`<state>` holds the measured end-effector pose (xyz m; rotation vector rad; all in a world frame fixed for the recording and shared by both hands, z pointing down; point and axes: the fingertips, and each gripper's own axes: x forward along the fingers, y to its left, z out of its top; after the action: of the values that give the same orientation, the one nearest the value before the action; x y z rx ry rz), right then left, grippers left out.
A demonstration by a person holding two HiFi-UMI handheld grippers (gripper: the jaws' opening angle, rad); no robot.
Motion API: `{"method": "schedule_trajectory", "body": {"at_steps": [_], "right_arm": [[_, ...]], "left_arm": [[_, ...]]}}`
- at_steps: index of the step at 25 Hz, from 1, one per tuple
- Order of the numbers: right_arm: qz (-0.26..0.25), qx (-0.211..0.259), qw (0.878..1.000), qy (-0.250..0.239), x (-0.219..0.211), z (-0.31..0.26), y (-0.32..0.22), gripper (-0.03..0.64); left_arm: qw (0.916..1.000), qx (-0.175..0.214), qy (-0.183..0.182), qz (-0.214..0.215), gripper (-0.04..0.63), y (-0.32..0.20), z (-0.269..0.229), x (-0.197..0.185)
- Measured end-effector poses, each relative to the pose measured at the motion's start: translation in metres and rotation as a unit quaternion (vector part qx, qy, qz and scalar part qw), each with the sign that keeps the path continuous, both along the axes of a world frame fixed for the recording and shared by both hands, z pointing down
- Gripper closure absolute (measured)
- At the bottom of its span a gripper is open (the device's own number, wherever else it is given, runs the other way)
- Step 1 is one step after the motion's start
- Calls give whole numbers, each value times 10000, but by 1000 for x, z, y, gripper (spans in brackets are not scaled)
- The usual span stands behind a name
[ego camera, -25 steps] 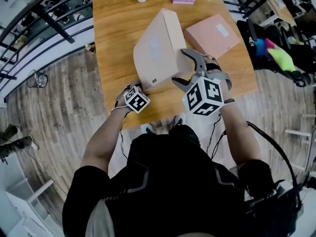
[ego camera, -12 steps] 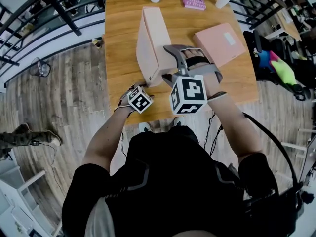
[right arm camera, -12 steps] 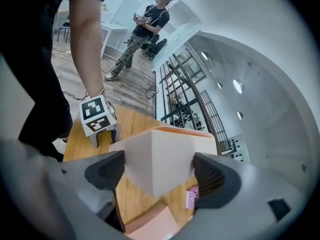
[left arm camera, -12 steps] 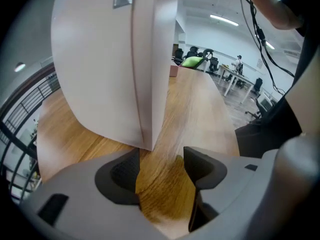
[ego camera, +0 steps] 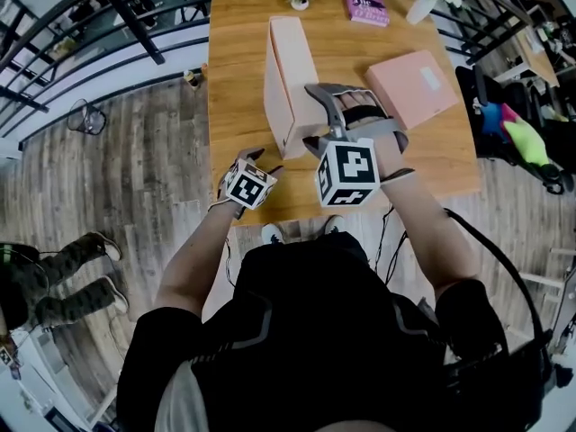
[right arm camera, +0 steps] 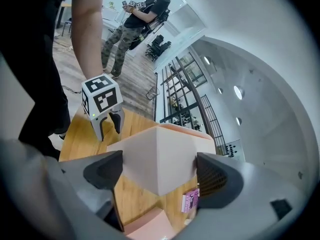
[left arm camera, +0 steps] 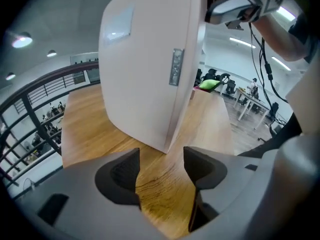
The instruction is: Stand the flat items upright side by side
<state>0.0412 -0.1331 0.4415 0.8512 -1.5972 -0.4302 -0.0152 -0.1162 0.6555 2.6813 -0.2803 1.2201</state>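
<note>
A pale pink flat box stands upright on its long edge on the wooden table. My right gripper is at its right face near the front end. In the right gripper view the box's corner sits between the jaws, which are opening. My left gripper is just off the box's near end, open with only bare table between its pads; the box towers ahead of it. A second pink flat box lies flat to the right.
A magenta book, a small plant pot and a white vase of flowers sit along the far edge. Railings run along the left. Another person's legs show on the floor at lower left.
The pale box has gone from leaning to standing upright on its edge. My right gripper followed its right side; the left gripper stayed by the near corner.
</note>
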Motion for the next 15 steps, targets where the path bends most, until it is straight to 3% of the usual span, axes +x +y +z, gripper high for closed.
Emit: {"method": "schedule_trajectory", "body": {"at_steps": [3,8,11,15], "right_arm": [[59,42,10000,-20,0,2,0,143],[98,73,9998,-127,1,0,-2,140],[277,72,9966,-775,-5,-7,1,140],[637,380,9809,-1800,-10,-28,6,156]], "left_arm": [[9994,4,272,-204,304,0,-20,-4],[9928,366,870,-740,304,-21,-70,-12],[9891,433,1044,-945,304,-28,-94,-24],[9807,883,1391,-1054,304,-37,-125,-36]]}}
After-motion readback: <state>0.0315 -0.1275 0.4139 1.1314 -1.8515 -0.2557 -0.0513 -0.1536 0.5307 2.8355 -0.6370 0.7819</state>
